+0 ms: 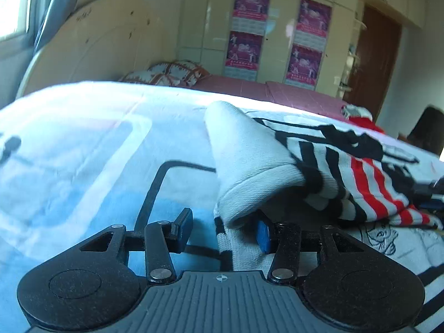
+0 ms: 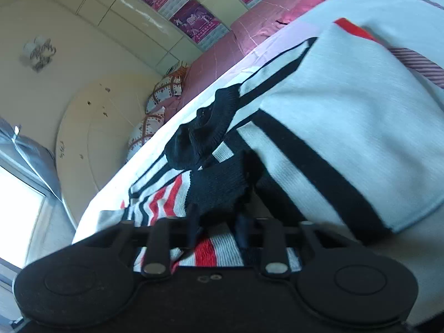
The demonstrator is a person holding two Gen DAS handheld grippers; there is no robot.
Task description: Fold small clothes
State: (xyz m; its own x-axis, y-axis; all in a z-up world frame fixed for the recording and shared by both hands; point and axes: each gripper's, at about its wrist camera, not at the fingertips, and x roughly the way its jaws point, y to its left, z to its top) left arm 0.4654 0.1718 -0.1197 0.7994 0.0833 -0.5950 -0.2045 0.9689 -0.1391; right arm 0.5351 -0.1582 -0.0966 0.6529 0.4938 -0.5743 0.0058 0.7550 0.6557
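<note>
A small white knit sweater with black and red stripes lies on the bed, part folded over. Its white folded edge hangs over my left gripper, which is open, with the cloth edge between the fingers and touching the right blue pad. In the right wrist view the sweater fills the frame. My right gripper is open a little, with black knit trim and striped cloth between the fingers.
The light blue printed bedsheet spreads to the left. A pink bed cover, patterned pillows and a cream headboard lie beyond. Another red and striped garment lies far right. A cupboard with posters and a brown door stand behind.
</note>
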